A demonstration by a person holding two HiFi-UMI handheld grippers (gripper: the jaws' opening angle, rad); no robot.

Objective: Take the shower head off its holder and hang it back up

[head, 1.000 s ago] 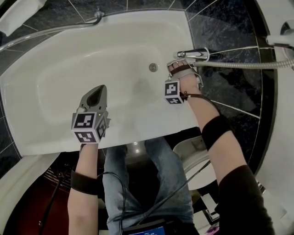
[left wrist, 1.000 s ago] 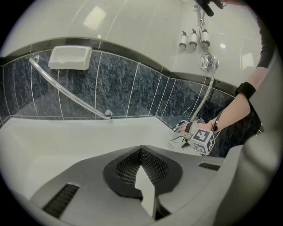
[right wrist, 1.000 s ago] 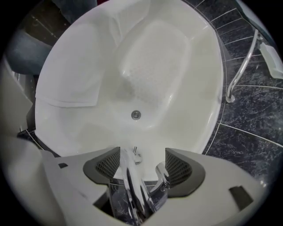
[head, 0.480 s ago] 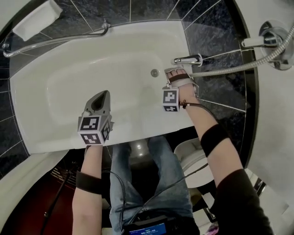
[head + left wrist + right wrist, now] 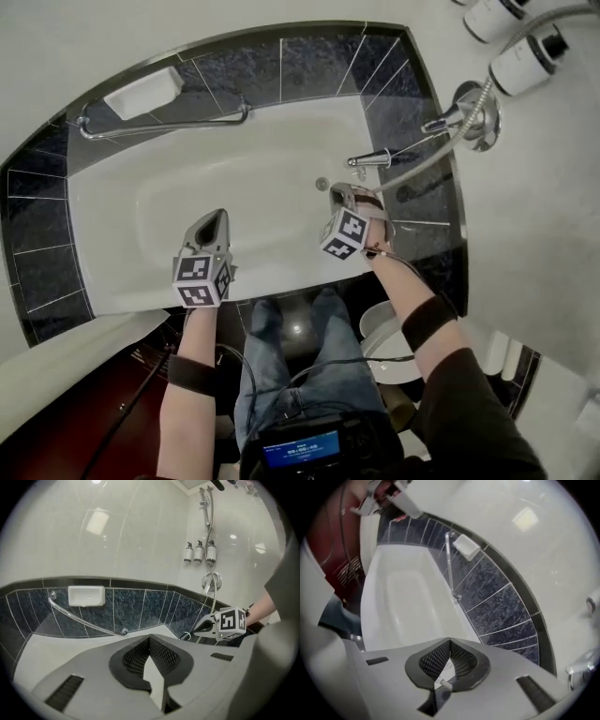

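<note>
Shower head point(image 5: 219, 484), a dark one, sits way up the chrome wall rail point(image 5: 209, 508) above the white bathtub's point(image 5: 131, 272) right end, half cut off. Left grey tool point(image 5: 218, 216) hovers over the tub's front edge, pinched closed, empty. Right grey tool point(image 5: 339, 193), by the chrome tap point(image 5: 370, 159), has just been closing on nothing and is practically together now.

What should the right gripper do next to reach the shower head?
Probably lift the right gripper toward the top of the wall rail and open it. Its jaws have just been closing on nothing, it hangs down over the bathtub, and the shower hose leads up to that rail.
</note>
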